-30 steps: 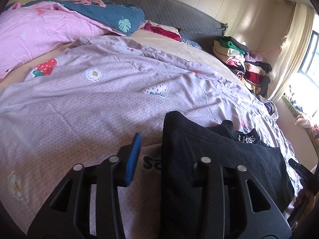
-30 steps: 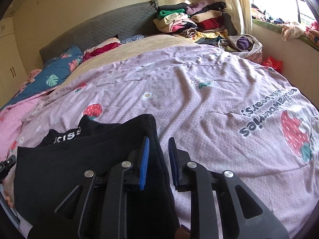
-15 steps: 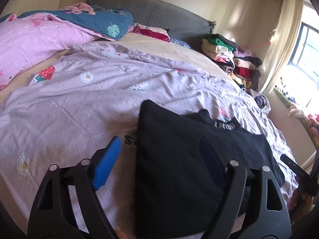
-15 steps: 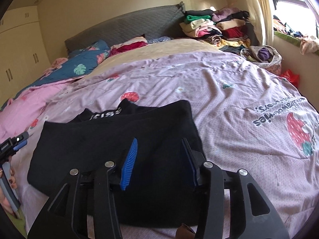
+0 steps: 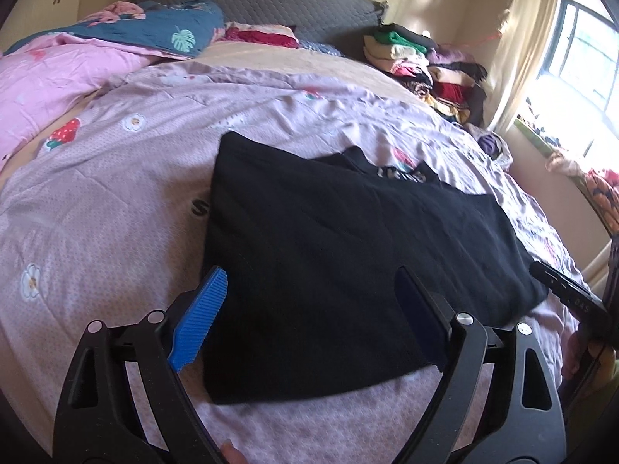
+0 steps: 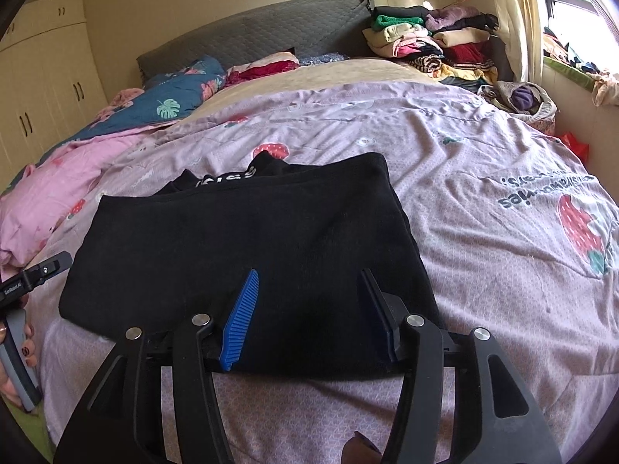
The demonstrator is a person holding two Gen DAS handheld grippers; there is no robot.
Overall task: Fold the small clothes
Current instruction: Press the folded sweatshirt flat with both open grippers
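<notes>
A black garment (image 5: 340,255) lies folded flat on the lilac strawberry-print quilt (image 5: 116,201), its lettered collar at the far side. It also shows in the right wrist view (image 6: 247,239). My left gripper (image 5: 309,290) is open and empty, hovering over the garment's near left part. My right gripper (image 6: 309,282) is open and empty over the garment's near right edge. Each gripper's body shows at the edge of the other's view, the right gripper (image 5: 565,294) and the left gripper (image 6: 31,274).
A pink duvet (image 5: 46,77) and a blue leaf-print pillow (image 5: 166,31) lie at the head of the bed. A pile of folded clothes (image 6: 433,42) stands by the grey headboard (image 6: 251,34). Wardrobes (image 6: 42,77) are at the left, a window (image 5: 580,50) at the right.
Both grippers let go of the black garment, opened wide and drew back and up. The garment now lies flat and folded on the quilt.
</notes>
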